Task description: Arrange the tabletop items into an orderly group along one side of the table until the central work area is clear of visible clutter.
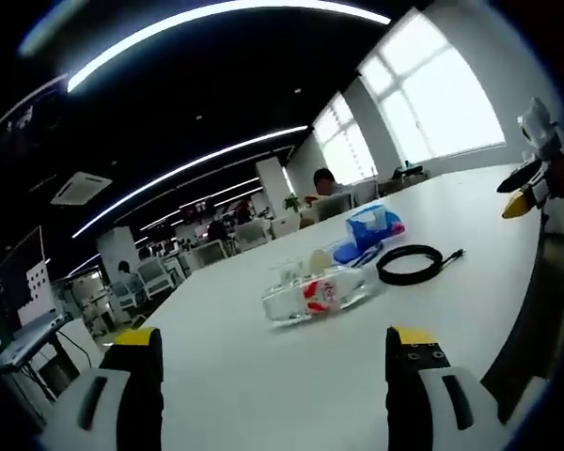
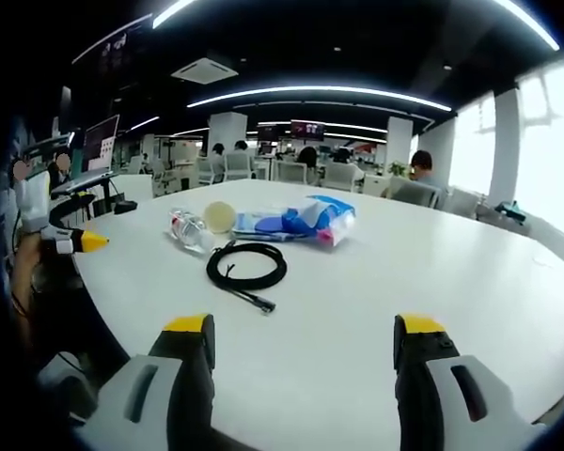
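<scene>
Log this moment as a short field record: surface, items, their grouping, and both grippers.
surface: white table
items: clear plastic bottle lying on its side; coiled black cable; blue and white packet; pale round object
grouping: loose cluster, cable apart from the others
left gripper: open, holding nothing, short of the bottle
right gripper: open, holding nothing, short of the cable

From my right gripper view, the cable lies on the table; the bottle sits at its ten o'clock, the packet at one o'clock.
</scene>
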`<move>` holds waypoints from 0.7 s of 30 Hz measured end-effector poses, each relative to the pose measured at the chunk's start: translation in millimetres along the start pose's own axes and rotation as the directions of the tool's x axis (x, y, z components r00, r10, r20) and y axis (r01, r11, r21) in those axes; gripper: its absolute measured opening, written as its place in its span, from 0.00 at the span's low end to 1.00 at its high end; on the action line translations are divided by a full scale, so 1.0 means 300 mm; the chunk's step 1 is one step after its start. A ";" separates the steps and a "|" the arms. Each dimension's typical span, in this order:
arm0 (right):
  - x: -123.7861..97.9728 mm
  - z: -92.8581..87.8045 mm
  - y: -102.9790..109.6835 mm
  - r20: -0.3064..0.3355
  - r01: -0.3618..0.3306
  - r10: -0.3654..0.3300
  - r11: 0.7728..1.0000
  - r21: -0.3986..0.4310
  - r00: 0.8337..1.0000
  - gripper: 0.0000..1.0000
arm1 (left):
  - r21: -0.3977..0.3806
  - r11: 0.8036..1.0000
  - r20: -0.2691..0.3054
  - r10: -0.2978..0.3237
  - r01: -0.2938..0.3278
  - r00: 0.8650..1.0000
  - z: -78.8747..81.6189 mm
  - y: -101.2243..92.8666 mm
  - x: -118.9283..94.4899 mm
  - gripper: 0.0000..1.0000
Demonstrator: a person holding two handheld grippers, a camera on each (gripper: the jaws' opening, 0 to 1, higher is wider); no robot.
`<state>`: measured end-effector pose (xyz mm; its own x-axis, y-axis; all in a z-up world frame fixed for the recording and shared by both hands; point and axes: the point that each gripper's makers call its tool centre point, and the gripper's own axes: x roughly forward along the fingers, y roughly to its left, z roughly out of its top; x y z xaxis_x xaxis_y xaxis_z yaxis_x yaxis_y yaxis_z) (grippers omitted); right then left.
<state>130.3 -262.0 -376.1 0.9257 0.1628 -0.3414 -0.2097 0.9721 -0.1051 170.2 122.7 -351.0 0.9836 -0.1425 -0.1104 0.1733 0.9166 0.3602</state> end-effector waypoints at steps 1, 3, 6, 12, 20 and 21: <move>0.000 0.000 -0.001 0.001 0.000 0.000 1.000 0.000 1.000 0.75 | 0.000 1.000 0.005 -0.004 0.004 1.000 0.003 -0.003 0.002 0.98; 0.001 -0.002 -0.001 -0.002 -0.002 0.002 1.000 -0.002 1.000 0.74 | 0.016 1.000 0.016 -0.013 0.013 1.000 0.013 -0.010 0.008 0.98; 0.003 -0.006 0.000 -0.006 -0.001 0.001 1.000 -0.005 1.000 0.74 | 0.075 0.997 0.058 -0.002 -0.003 0.998 0.045 -0.008 0.013 0.97; 0.006 -0.011 0.007 -0.013 -0.009 0.009 1.000 -0.008 1.000 0.73 | 0.102 0.994 0.073 -0.030 0.023 0.997 0.065 -0.029 0.021 0.97; 0.002 0.000 0.021 0.001 -0.029 0.029 1.000 -0.007 1.000 0.72 | 0.219 0.976 0.055 -0.025 0.012 0.998 0.060 -0.031 0.042 0.86; 0.003 -0.003 0.020 -0.001 -0.027 0.027 1.000 -0.006 1.000 0.72 | 0.234 0.972 0.047 -0.021 0.010 0.999 0.059 -0.031 0.045 0.85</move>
<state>129.7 -256.3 -377.7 0.9193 0.1892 -0.3452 -0.2368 0.9663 -0.1012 182.9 105.6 -339.6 0.9810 -0.1792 -0.0744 0.1896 0.8025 0.5657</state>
